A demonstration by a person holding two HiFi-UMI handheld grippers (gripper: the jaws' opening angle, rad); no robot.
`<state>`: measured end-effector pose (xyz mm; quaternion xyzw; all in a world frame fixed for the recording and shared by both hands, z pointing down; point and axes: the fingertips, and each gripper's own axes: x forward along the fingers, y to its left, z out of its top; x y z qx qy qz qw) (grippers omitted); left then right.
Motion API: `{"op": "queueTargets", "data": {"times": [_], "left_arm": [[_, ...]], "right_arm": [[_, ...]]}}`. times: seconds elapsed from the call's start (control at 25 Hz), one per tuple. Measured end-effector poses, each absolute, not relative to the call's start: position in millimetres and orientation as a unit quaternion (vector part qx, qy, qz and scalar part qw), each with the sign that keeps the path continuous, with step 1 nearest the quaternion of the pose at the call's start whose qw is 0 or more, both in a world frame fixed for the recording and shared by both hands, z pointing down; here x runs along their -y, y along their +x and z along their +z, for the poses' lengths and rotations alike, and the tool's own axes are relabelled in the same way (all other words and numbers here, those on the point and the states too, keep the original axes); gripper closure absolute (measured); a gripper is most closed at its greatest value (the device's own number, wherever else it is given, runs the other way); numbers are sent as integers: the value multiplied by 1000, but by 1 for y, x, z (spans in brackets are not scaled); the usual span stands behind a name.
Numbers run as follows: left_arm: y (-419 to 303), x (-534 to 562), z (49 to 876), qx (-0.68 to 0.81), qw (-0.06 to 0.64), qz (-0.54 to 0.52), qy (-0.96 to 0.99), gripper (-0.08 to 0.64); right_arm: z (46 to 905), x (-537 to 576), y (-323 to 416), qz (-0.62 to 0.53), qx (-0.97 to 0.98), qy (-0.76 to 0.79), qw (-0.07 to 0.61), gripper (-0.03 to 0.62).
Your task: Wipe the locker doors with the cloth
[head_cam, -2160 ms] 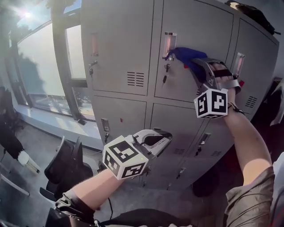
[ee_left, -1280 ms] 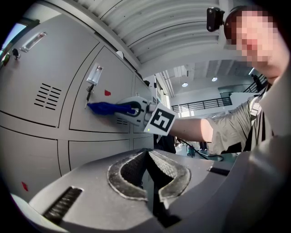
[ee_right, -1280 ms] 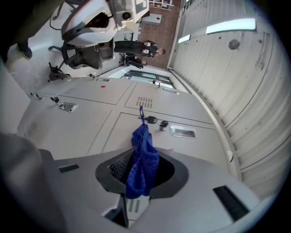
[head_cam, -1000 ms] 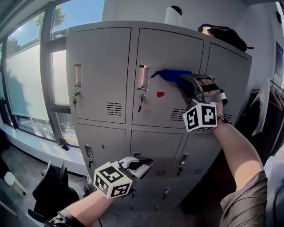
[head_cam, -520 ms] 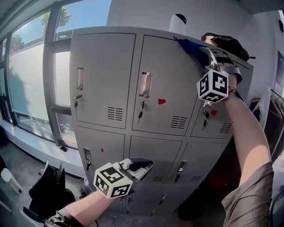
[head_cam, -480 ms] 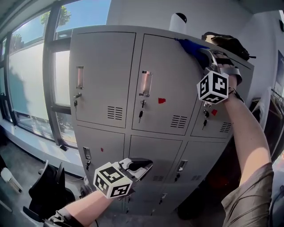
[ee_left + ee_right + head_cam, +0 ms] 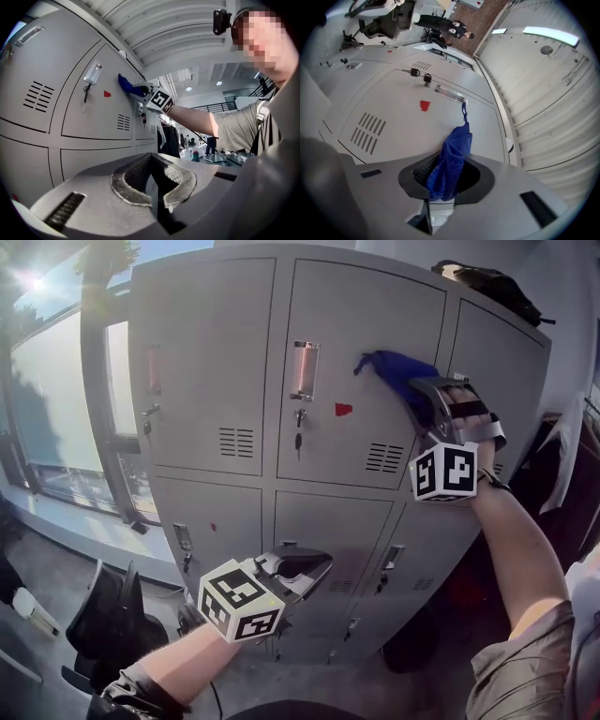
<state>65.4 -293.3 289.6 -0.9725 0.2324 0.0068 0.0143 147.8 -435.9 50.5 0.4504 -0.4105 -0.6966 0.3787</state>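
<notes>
A blue cloth [image 7: 394, 367] is pressed against the upper middle locker door [image 7: 356, 324], right of its red mark [image 7: 343, 410]. My right gripper [image 7: 424, 395] is shut on the cloth and holds it against the grey metal. The right gripper view shows the cloth [image 7: 451, 157] bunched between the jaws of the right gripper [image 7: 445, 183], trailing onto the door [image 7: 393, 108]. My left gripper [image 7: 305, 566] hangs low in front of the lower lockers, shut, with nothing in it. From the left gripper view, that left gripper [image 7: 157, 201] looks up at the distant cloth [image 7: 124, 84].
Keys [image 7: 299, 420] hang in the middle door's lock under a label holder [image 7: 305, 371], and a vent [image 7: 384, 457] sits lower right. A black bag [image 7: 487, 282] lies on top of the lockers. A window [image 7: 56, 409] and a dark chair [image 7: 112, 615] are at the left.
My right gripper has brought the cloth down from the door's top right corner to about mid-height. The left gripper has stayed low, barely moving.
</notes>
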Motion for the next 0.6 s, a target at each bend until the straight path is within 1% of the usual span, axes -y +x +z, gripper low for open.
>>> {"op": "queueTargets", "data": {"times": [0.32, 0.6], "left_arm": [[73, 289, 299, -220, 3, 1, -976, 552], [80, 287, 309, -206, -4, -8, -978, 552]], "right_arm": [[173, 438, 146, -675, 459, 405, 413, 517], [243, 437, 154, -648, 492, 394, 428, 517]]}}
